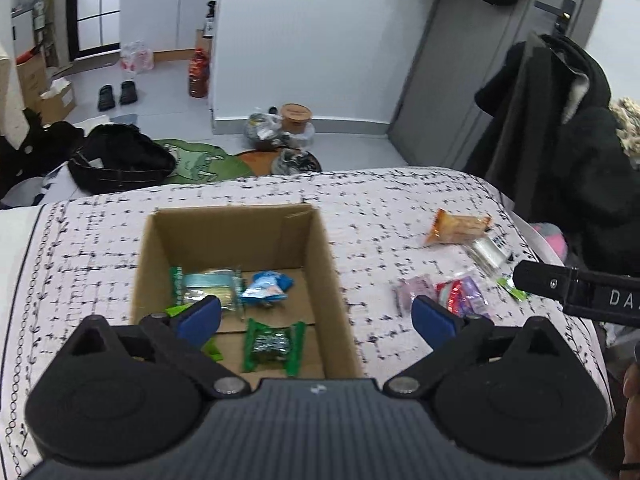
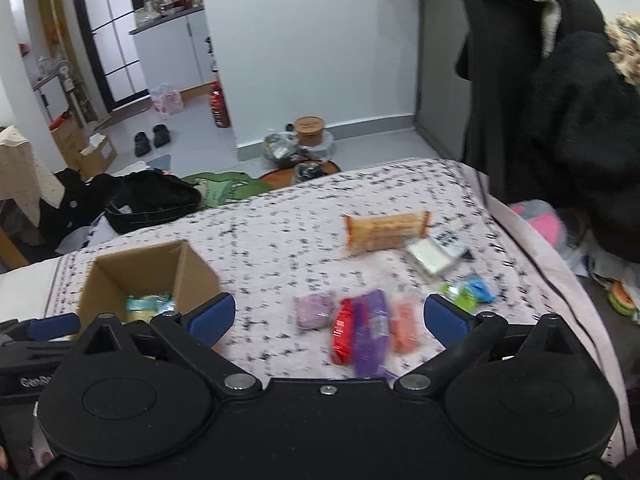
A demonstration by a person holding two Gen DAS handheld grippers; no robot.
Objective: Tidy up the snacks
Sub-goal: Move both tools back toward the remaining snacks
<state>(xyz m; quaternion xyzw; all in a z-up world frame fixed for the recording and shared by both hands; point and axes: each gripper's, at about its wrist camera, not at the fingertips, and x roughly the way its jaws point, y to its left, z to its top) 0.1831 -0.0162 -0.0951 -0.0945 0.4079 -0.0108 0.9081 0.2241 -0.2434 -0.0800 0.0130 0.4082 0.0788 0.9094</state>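
Only the left view looks into the box (image 1: pixel 236 248): four snack packets (image 1: pixel 272 344) lie inside. The right view shows loose snacks (image 2: pixel 362 328) on the bedspread (image 2: pixel 280 232) toward its right edge, bare cloth between. Left gripper (image 1: pixel 316 318) hangs spread and empty above the box; right gripper (image 2: pixel 330 316) spread, empty, above the loose snacks.

White letters "DA" are showing on the black body of the right gripper (image 1: pixel 520 276), cut off at the picture's edge. Pale letters "GenRo" are showing on the left gripper (image 2: pixel 52 326), likewise cut off. The snack wrappers' print is too blurred to read.
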